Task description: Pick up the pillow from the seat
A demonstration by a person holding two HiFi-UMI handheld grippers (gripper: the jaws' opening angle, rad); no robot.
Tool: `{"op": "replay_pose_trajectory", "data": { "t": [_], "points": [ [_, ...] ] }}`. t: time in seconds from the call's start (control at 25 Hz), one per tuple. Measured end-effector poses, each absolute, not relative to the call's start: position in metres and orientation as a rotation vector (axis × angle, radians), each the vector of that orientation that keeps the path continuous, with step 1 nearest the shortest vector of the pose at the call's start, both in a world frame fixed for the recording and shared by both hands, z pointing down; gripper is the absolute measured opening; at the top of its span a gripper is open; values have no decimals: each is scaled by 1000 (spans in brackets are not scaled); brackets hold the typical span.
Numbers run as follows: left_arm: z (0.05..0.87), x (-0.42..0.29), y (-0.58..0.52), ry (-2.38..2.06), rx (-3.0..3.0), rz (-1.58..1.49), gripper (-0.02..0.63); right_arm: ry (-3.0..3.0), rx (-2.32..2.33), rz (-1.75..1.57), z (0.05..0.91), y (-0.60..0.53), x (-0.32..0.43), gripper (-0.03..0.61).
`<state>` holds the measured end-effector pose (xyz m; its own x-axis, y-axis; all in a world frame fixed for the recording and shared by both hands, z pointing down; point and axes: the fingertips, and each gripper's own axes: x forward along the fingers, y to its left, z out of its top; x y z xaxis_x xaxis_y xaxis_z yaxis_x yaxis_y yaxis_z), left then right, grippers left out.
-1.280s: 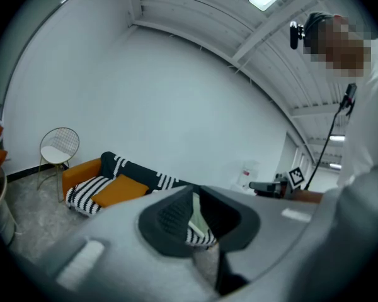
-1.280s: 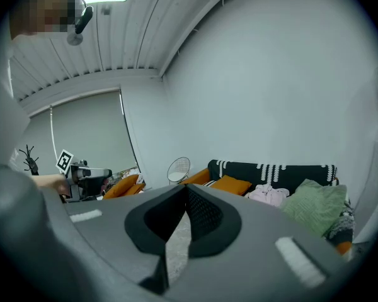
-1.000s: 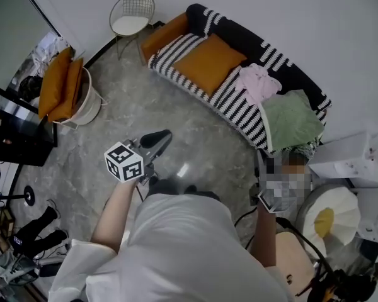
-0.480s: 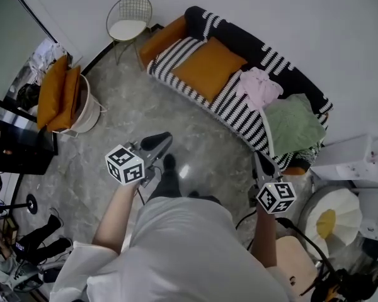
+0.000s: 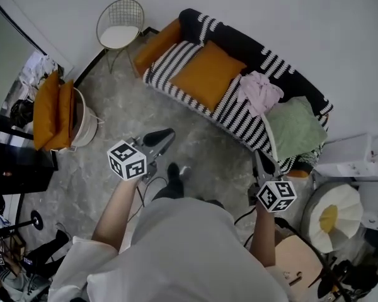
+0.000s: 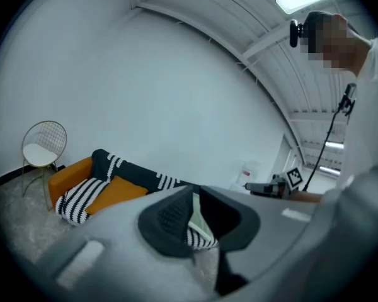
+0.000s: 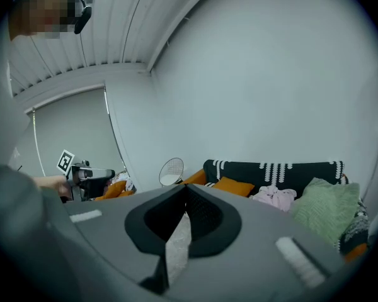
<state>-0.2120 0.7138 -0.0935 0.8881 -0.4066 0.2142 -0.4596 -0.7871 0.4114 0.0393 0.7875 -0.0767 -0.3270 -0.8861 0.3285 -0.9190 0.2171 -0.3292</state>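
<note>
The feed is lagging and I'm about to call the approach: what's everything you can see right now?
sofa: one, black-and-white striped, along the wall
pillow: one, orange, on the sofa seat
pink cloth: one, on the seat beside the pillow
green blanket: one, at the sofa's far right end
wire chair: one, pale frame with a white seat, past the sofa's left end
basket: one, white, on the floor at left
orange cushions: two, standing in the basket
left hand-held gripper: one, grey, shut, empty, above the floor
right hand-held gripper: one, grey, shut, empty, near the sofa's right end
</note>
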Motion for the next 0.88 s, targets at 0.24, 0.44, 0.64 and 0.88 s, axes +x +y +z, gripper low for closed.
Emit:
{"op": "replay_pose_trajectory", "data": {
  "t": [0.24, 0.44, 0.64, 0.88],
  "points": [
    [-87, -236, 662, -554, 2582, 183, 30, -2343, 1827, 750, -77, 744, 9, 3],
    [-81, -258, 621, -510, 2574, 189, 29, -2302, 1860, 764, -74, 710, -16, 3],
    [-77, -274, 587, -468, 2579, 196, 29, -2276, 1891, 762, -73, 680, -36, 3],
    [-76, -281, 562, -444, 2577, 199, 29, -2264, 1890, 752, -74, 654, -50, 3]
  ]
}}
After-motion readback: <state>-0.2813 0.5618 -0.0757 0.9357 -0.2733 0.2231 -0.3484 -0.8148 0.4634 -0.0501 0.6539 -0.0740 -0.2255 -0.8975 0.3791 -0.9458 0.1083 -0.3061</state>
